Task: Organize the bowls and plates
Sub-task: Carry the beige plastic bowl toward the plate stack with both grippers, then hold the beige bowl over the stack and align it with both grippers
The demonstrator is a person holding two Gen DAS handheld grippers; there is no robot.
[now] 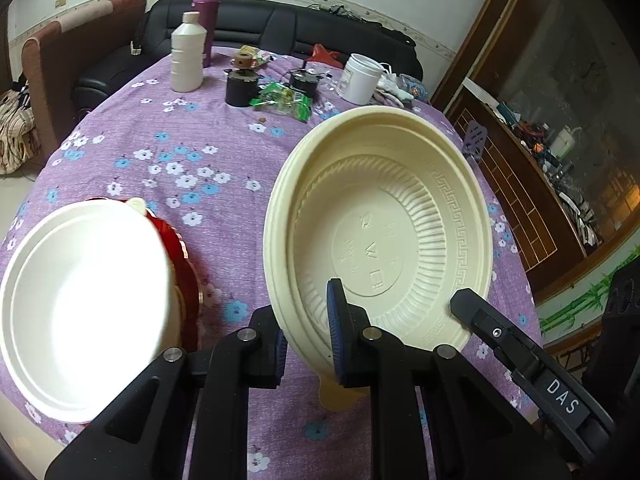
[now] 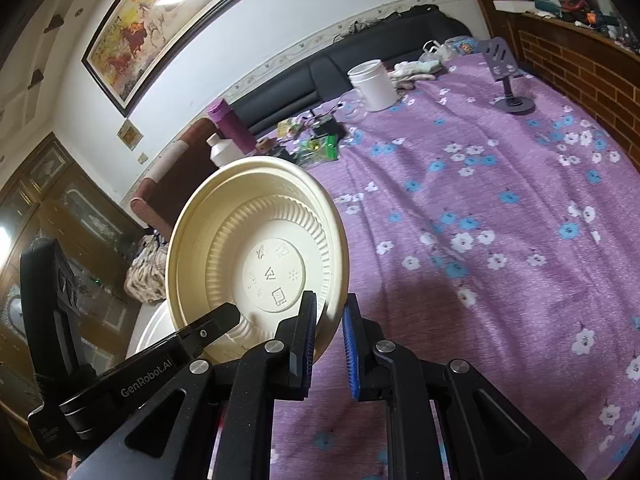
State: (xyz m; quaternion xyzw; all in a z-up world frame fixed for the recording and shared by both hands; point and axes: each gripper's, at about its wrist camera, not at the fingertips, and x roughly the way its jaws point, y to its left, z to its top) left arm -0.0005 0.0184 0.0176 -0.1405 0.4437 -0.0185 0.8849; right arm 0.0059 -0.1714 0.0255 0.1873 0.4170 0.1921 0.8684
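Observation:
A stack of cream plastic bowls point(image 1: 384, 232) is held tilted above the purple tablecloth; it also shows in the right wrist view point(image 2: 260, 256). My left gripper point(image 1: 308, 328) is shut on the stack's near rim. My right gripper point(image 2: 330, 340) is shut on the rim from the other side; one of its fingers point(image 1: 520, 352) shows in the left wrist view. A white plate point(image 1: 84, 308) rests on a red plate point(image 1: 182, 264) at the left of the table.
At the far end of the flowered tablecloth point(image 1: 180, 140) stand a white bottle point(image 1: 188, 56), a purple flask point(image 1: 206, 16), a black pot point(image 1: 240, 88), green packets point(image 1: 284, 100) and a white jar point(image 1: 360, 78). A purple phone stand point(image 2: 508, 80) sits at the right edge. A black sofa lies behind.

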